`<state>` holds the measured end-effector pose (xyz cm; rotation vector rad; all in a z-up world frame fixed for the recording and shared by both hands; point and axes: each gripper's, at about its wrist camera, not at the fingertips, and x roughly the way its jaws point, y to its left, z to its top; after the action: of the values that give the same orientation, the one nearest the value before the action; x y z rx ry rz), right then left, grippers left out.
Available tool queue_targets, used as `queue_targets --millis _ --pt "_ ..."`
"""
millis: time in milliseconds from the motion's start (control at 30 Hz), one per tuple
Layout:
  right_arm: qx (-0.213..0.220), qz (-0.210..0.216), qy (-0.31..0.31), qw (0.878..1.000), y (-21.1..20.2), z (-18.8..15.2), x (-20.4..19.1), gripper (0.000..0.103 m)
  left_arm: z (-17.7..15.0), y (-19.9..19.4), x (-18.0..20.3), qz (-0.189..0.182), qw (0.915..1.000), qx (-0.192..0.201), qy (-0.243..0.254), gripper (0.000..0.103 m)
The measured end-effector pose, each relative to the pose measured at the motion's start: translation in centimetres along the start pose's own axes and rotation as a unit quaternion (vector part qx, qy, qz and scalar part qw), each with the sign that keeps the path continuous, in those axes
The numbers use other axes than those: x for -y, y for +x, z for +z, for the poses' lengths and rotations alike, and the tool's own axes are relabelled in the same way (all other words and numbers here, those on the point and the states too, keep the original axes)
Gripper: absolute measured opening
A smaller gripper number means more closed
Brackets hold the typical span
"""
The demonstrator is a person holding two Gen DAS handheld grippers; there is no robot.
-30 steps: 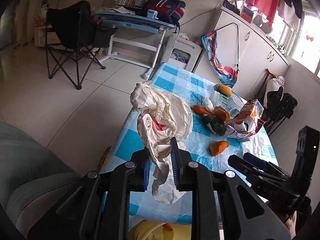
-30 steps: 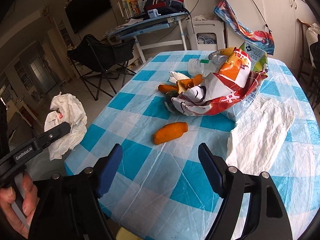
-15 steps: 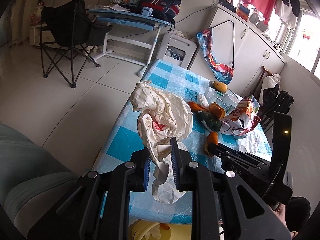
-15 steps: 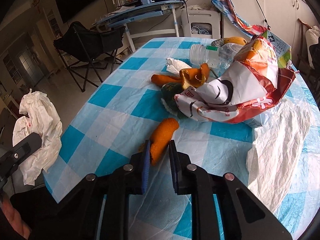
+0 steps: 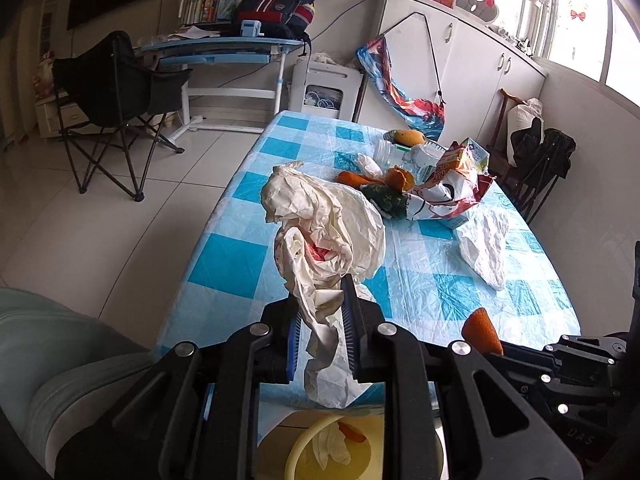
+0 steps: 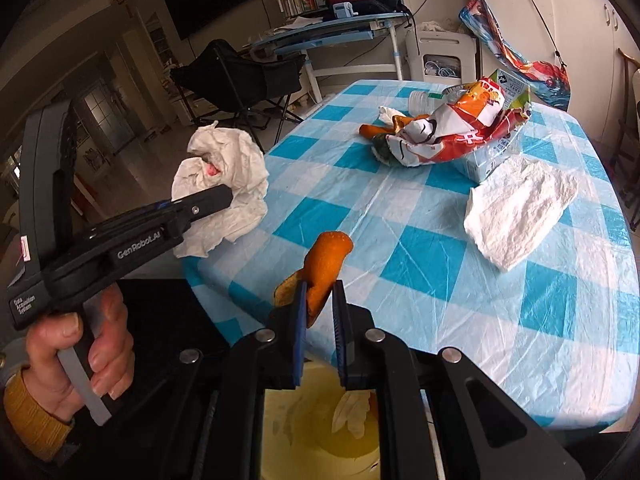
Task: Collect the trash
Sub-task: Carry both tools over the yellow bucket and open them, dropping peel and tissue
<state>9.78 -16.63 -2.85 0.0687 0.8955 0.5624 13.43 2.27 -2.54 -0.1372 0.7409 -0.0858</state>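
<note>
Right wrist view: the right tongs (image 6: 320,300) have just closed on the orange peel (image 6: 326,258) and lifted it off the counter (image 6: 440,280) above the yellow bin (image 6: 320,420), ready to drop, while the left tongs (image 5: 322,320) grip the crumpled white bag (image 5: 328,224).

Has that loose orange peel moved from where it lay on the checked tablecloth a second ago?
Yes. The orange peel has left its spot near the snack bag; the right tongs, just closed on it, hold it over the yellow bin.

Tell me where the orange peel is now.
The orange peel is clamped in the right gripper, lifted off the table's near edge, above the yellow bin.
</note>
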Motion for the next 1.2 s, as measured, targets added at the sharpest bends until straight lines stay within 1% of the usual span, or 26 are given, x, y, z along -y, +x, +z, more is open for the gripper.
queue_targets --millis 133,233,400,500,533,567,700,767,833,933,1100,1200 --pt "-0.024 0.006 -0.001 1.0 -0.2 -2.6 -0.6 0.013 -1.8 -1.3 1.0 -0.005 0.9998 -0.011 0.015 0.018" --pt "-0.034 0.007 0.006 0.999 -0.1 -4.0 -0.7 0.013 -3.2 -2.3 1.9 -0.008 0.9994 -0.019 0.026 0.018" --pt "-0.035 0.007 0.009 0.999 -0.2 -4.7 -0.9 0.013 -5.0 -3.6 2.6 -0.009 0.999 -0.025 0.037 0.018" --pt "-0.038 0.006 0.013 0.999 -0.5 -5.2 -0.7 0.018 -5.5 -4.2 2.7 -0.007 0.9989 -0.025 0.038 0.018" --pt "-0.035 0.004 0.017 0.999 -0.6 -5.4 -0.7 0.028 -5.6 -4.4 2.7 -0.007 0.9989 -0.025 0.038 0.018" --pt "-0.031 0.002 0.019 0.999 -0.8 -5.5 -0.6 0.036 -5.7 -4.6 2.7 -0.007 0.9989 -0.026 0.039 0.018" --pt "-0.01 -0.001 0.032 0.999 -2.0 -5.6 0.1 0.045 -6.2 -5.1 3.0 -0.008 0.9986 -0.029 0.042 0.018" --pt "0.002 -0.003 0.039 0.999 -2.3 -5.5 0.4 0.051 -6.5 -5.3 3.3 -0.01 0.9983 -0.033 0.047 0.018" --pt "0.014 -0.005 0.043 0.999 -2.7 -5.4 0.6 0.054 -7.0 -5.5 3.7 -0.015 0.9978 -0.038 0.052 0.019" --pt "0.036 -0.016 0.047 0.998 -3.4 -5.3 0.8 0.062 -7.5 -5.5 4.1 -0.02 0.9969 -0.051 0.057 0.02" --pt "0.068 -0.035 0.061 0.995 -4.7 -4.9 1.7 0.068 -8.5 -5.0 4.6 -0.026 0.9941 -0.08 0.069 0.022" --pt "0.077 -0.042 0.073 0.994 -5.1 -4.9 2.3 0.069 -8.8 -4.8 4.8 -0.021 0.9931 -0.089 0.074 0.039"
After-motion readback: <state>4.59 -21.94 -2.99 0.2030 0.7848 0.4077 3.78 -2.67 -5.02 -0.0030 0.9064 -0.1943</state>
